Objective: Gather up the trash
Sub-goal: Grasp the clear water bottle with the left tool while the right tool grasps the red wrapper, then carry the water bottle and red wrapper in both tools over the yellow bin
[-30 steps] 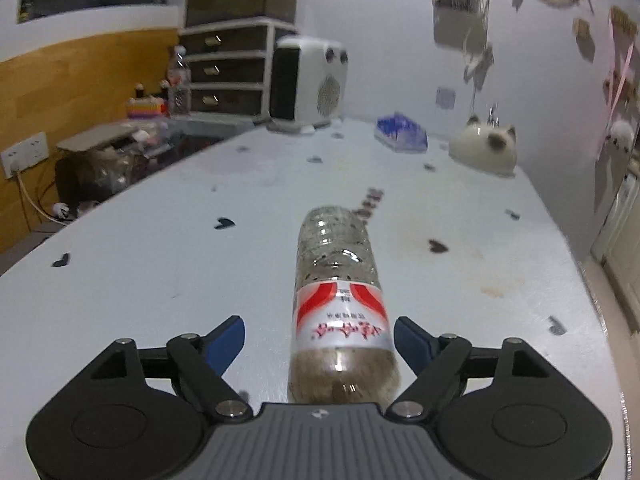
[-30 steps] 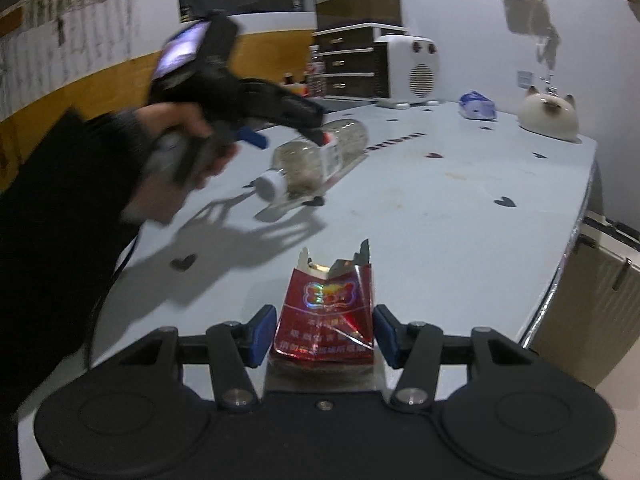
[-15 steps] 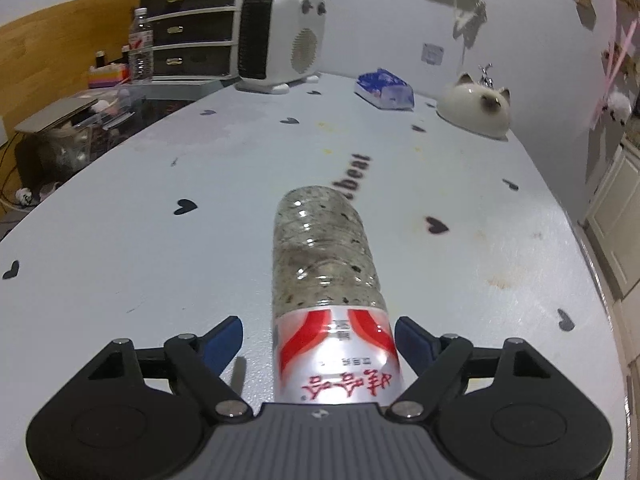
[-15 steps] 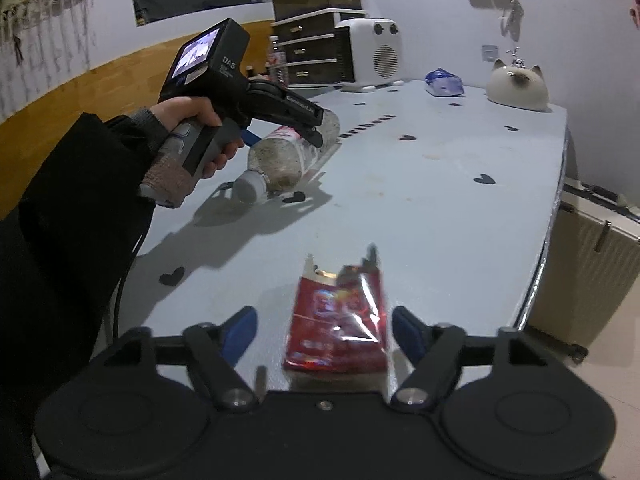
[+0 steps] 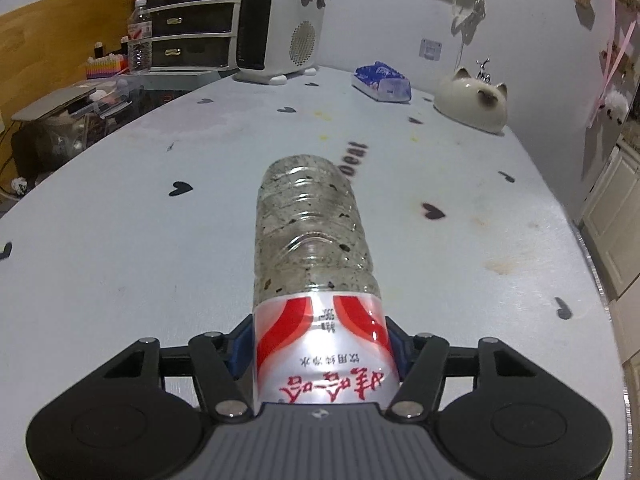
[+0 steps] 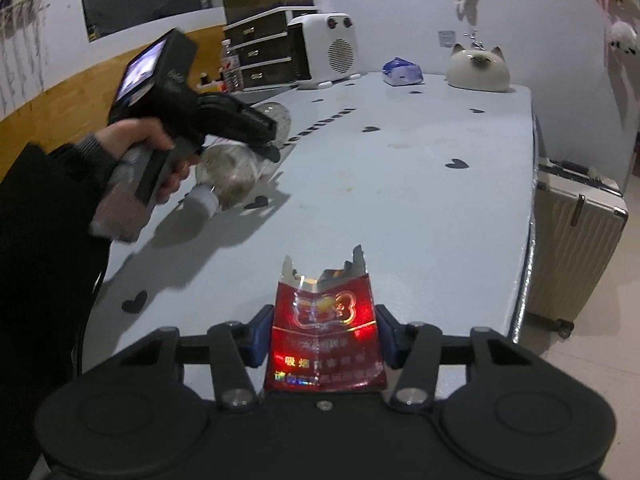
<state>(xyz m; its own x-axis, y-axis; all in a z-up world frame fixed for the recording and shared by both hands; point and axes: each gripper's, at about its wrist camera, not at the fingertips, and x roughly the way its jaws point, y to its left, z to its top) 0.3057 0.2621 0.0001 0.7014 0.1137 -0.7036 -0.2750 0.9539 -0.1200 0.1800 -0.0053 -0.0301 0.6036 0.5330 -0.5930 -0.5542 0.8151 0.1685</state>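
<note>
Pale heart-printed table (image 6: 420,208) mid-clearance: left gripper (image 5: 320,344) closing onto grimy bottle (image 5: 312,240), right gripper (image 6: 324,336) closing onto torn red packet (image 6: 324,320), neither yet binned.

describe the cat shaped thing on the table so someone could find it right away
Start at the white heater at the far end of the pale table. Go right past the blue tissue pack towards the far right corner. There sits a cream dome, the only thing with pointed ears and a dark face.
</note>
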